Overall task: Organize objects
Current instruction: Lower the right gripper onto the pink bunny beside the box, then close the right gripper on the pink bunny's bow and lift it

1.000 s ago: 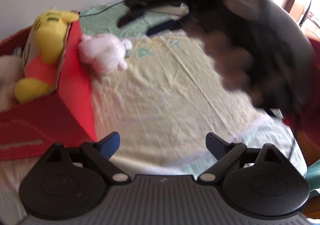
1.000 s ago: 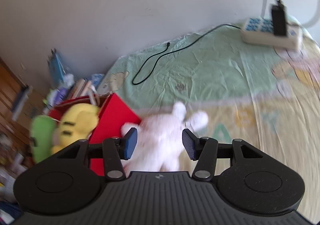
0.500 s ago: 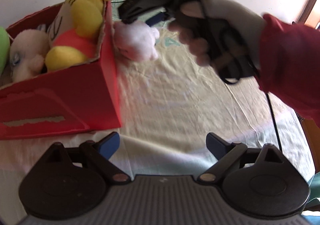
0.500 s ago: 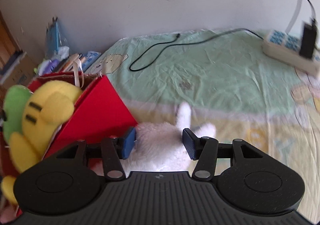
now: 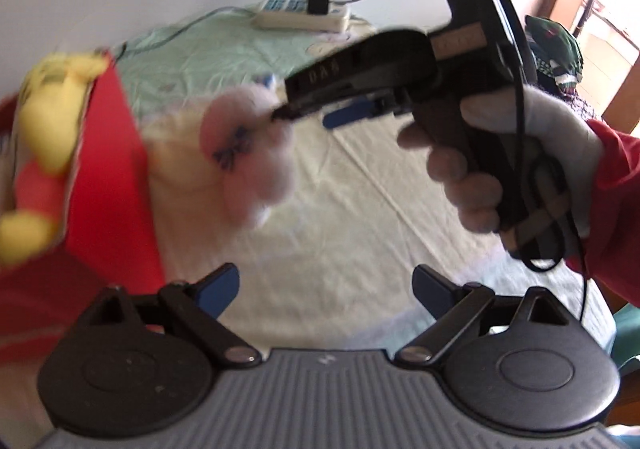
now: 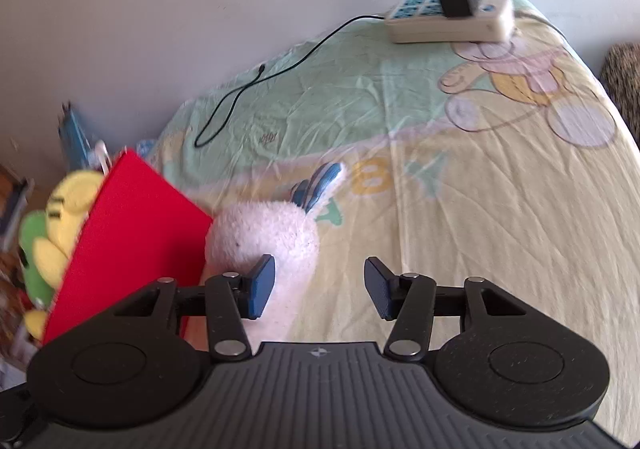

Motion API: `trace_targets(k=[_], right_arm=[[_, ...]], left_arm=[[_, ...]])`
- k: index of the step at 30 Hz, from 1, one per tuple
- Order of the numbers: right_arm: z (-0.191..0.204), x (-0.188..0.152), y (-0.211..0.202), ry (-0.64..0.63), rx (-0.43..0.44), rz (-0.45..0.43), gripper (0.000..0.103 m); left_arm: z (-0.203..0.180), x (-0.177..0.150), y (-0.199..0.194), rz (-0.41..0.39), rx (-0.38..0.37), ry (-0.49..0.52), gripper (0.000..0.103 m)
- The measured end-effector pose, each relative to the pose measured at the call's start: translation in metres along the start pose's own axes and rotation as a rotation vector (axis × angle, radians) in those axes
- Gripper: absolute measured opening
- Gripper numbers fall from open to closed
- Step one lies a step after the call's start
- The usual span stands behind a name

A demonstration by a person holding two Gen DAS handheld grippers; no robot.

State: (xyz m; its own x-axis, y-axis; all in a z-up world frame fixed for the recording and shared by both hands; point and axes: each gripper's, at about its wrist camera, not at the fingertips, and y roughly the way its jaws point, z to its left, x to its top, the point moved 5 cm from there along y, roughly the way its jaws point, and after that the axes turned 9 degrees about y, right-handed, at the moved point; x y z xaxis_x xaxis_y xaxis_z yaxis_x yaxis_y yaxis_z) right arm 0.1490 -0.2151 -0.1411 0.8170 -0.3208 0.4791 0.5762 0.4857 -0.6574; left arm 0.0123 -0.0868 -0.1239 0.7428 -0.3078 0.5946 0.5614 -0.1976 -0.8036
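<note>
One plush left outside the box

The yellow toy (image 6: 66,209) sits in the red box (image 6: 132,241); the white rabbit (image 6: 272,241) lies beside it (touching), past the right gripper (image 6: 320,287), whose jaws gape empty; the left gripper (image 5: 326,291) spreads empty too.

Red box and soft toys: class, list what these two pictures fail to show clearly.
- Red box inside: hidden by its near wall, right wrist view.
- White rabbit face: motion-blurred, left wrist view.
- Yellow toy: blurred, cut by the left edge.
- Green toy: mostly behind the yellow toy.
</note>
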Motion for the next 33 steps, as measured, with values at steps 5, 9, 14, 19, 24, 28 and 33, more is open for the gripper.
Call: trace_targets(k=[5, 9, 14, 19, 24, 28, 33], right_arm=[[-0.011, 0.001, -0.011, 0.094, 0.069, -0.006, 0.054], [-0.018, 0.000, -0.011, 0.107, 0.084, 0.014, 0.054], [-0.027, -0.001, -0.002, 0.183, 0.149, 0.052, 0.054], [-0.024, -0.003, 0.009, 0.214, 0.212, 0.099, 0.055], [-0.020, -0.003, 0.022, 0.222, 0.243, 0.144, 0.061], [-0.019, -0.002, 0.029, 0.231, 0.264, 0.157, 0.061], [-0.021, -0.003, 0.037, 0.262, 0.296, 0.183, 0.060]], left_arm=[[0.003, 0.021, 0.018, -0.038, 0.029, 0.029, 0.092], [0.016, 0.037, 0.031, -0.047, 0.036, 0.011, 0.091], [0.032, 0.048, 0.055, -0.034, 0.029, -0.032, 0.089], [0.050, 0.052, 0.078, 0.001, 0.024, -0.097, 0.081], [0.059, 0.056, 0.093, 0.023, 0.011, -0.122, 0.074], [0.064, 0.057, 0.099, 0.031, -0.015, -0.154, 0.071], [0.068, 0.061, 0.107, 0.043, -0.042, -0.174, 0.068]])
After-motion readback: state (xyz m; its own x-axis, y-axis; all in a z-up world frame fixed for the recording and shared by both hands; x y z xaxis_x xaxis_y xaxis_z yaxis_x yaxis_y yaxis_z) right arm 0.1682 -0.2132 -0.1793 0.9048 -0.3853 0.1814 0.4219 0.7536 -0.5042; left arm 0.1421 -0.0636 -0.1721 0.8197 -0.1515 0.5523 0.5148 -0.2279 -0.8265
